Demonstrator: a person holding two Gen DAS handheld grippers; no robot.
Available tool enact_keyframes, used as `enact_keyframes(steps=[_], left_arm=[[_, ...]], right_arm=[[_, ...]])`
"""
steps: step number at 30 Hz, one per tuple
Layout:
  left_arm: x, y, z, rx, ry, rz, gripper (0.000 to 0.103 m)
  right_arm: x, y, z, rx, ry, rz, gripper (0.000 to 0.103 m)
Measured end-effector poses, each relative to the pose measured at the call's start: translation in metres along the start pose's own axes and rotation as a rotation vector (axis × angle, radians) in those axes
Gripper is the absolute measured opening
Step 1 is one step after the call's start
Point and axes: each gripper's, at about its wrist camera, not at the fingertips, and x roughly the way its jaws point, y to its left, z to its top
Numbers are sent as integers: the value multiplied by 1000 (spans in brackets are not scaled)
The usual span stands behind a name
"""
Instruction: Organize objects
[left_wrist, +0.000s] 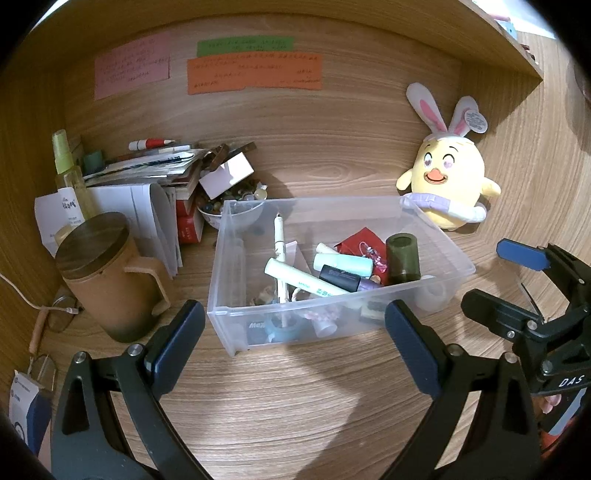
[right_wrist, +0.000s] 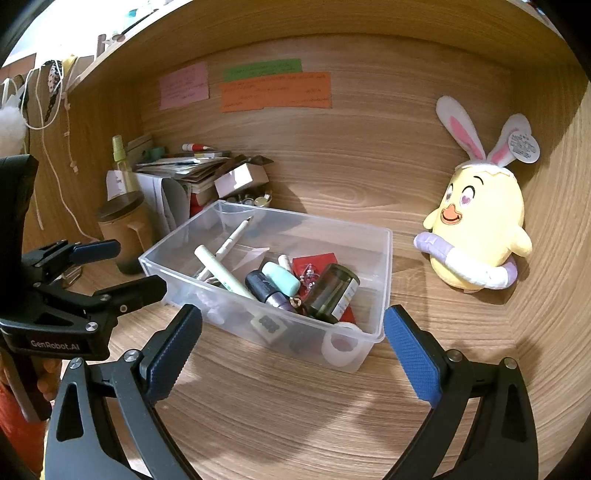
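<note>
While seen from the left wrist, left gripper (left_wrist: 295, 325) spread wide and holding nothing, hovering just near of the clear plastic bin (left_wrist: 436, 225) on the wood-grain desk (left_wrist: 295, 398). Probably held back like this to survey the load before a pick or a push. Inside the bin, a loose jumble: cream tube (left_wrist: 303, 277) lying diagonally, white pen (left_wrist: 279, 240) leaning toward the far wall, mint cap-shaped piece (left_wrist: 343, 264), black-and-purple marker (left_wrist: 343, 277), dark green cylindrical bottle (left_wrist: 403, 259) upright at the right, red packet (left_wrist: 360, 240) underneath. Left of the bin, a brown matte mug (left_wrist: 110, 280) with a wooden lid, near a slumped stack of papers (left_wrist: 147, 206). Far right, a soft yellow chick plush (left_wrist: 448, 181) with rabbit ears against the back panel. Right gripper (left_wrist: 524, 291) at the right edge, also parted and empty.

From the right wrist, 2 textured blue pads (right_wrist: 413, 354) released and well apart, framing the bin's near right corner. Bin walls thin, glossy, see-through, so a white tape roll (right_wrist: 341, 345) readable through the near wall. Green bottle here tilted against the clutter, label outward. Left gripper visible at the left edge, empty too. Task's things mostly gathered in the bin already; plush and left-hand clutter apart from it.
</note>
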Motion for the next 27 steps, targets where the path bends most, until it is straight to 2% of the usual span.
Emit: enact_keyframes(steps=[27], left_arm=[[1,-5,-2,-15,18,-21,99]], right_arm=[[0,-1,0,3,2,4,99]])
